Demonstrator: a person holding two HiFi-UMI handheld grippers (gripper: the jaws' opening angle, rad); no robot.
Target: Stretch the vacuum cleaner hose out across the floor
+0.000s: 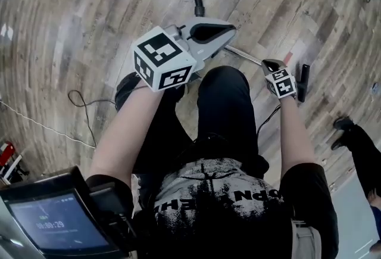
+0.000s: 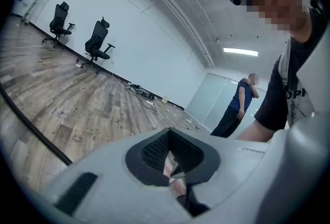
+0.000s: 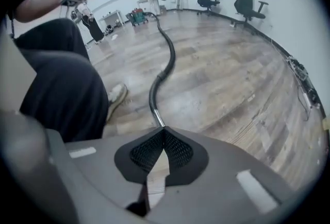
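Black hose lies on the wood floor. It runs from just beyond our right tongs toward the far wall in soft bends. Right tongs are closed on nothing. Left tongs are likewise closed and empty, held up off the floor. We judge the stretch largely done; only the curves could be pulled straighter.

The hose is long, black and bendy. It lies flat on the wooden floor in a soft wiggle and runs far across the room. Its near end joins a thin, shiny metal tube.
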